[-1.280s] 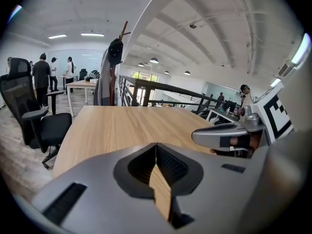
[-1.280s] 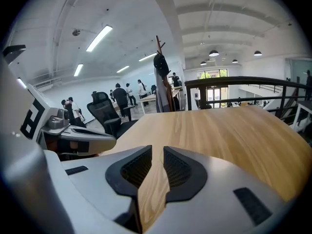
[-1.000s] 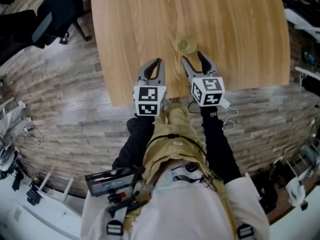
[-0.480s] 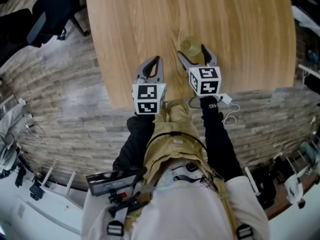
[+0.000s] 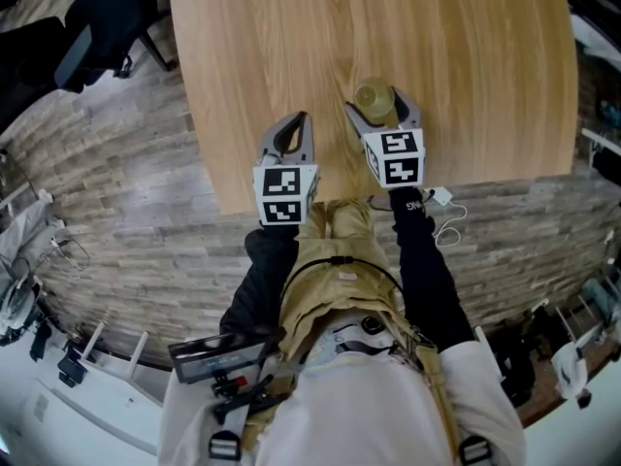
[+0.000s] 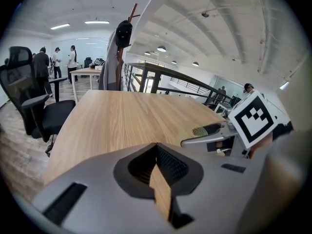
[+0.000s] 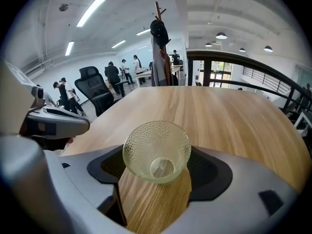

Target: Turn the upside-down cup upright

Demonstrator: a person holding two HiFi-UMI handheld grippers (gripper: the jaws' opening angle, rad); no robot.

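A small dimpled glass cup (image 7: 156, 151) stands mouth up on the wooden table (image 5: 437, 47), near its front edge. My right gripper (image 5: 376, 100) straddles the cup (image 5: 374, 98). Its jaws have just been opening and now stand wide, with a pad on each side of the glass and neither pressing on it. The right gripper (image 7: 157, 168) looks down into the cup, whose round base shows through the glass. My left gripper (image 5: 296, 119) rests to the left over the table edge. Its fingertips are together and nothing is between them (image 6: 158, 152).
A black office chair (image 5: 97, 27) stands off the table's left side on the plank floor. A white cable (image 5: 441, 202) hangs below the right gripper. Several people and desks are far off across the room (image 7: 114, 74). A coat stand (image 7: 160, 48) rises beyond the table's far end.
The right gripper's jaws have spread wider and the cup now sits deeper between them. Both grippers shifted only slightly toward the table.
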